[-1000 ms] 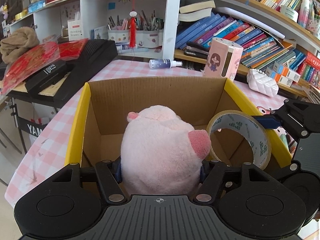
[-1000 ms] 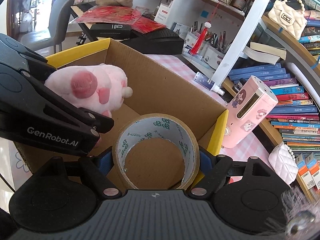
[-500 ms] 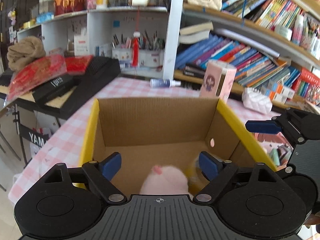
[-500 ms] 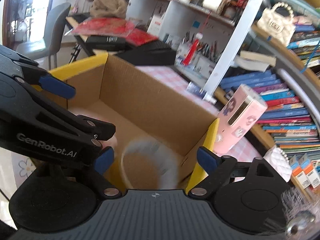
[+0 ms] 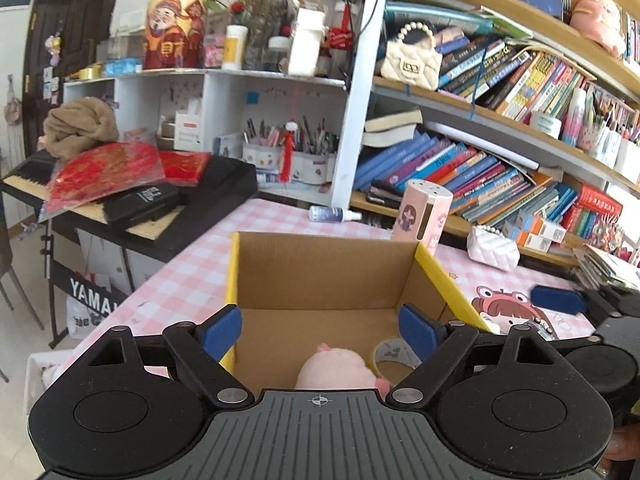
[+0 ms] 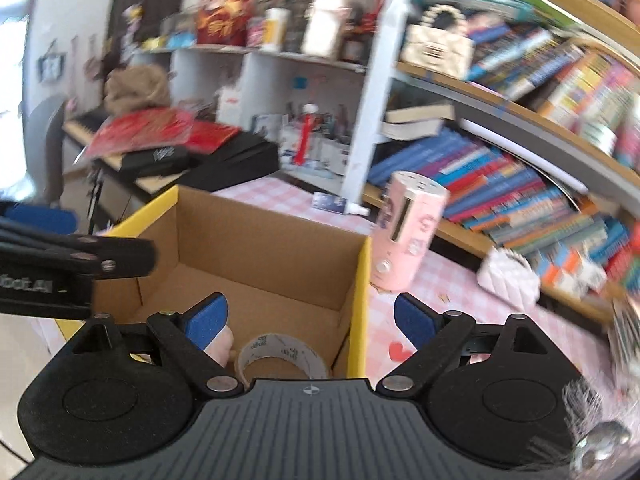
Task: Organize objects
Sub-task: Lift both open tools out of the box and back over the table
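Note:
A cardboard box with yellow rims (image 5: 324, 276) stands on the pink checked table. Inside it lie a pink plush pig (image 5: 336, 372) and a roll of brown tape (image 5: 394, 356). My left gripper (image 5: 320, 330) is open and empty above the box's near side. My right gripper (image 6: 310, 320) is open and empty above the box's right rim (image 6: 362, 292). The tape (image 6: 280, 354) and a bit of the pig (image 6: 220, 346) lie low in the box in the right wrist view. The left gripper's arm (image 6: 60, 256) shows at that view's left.
A pink cylinder with a cartoon girl (image 5: 424, 216) stands behind the box, with a spray bottle (image 5: 332, 214) and a white quilted purse (image 5: 494, 248) near it. Bookshelves (image 5: 480, 168) fill the back right. A keyboard with red packets (image 5: 132, 184) sits at the left.
Both grippers opened and let go: the pig and the tape dropped into the box. Both grippers then rose and drew back from the box.

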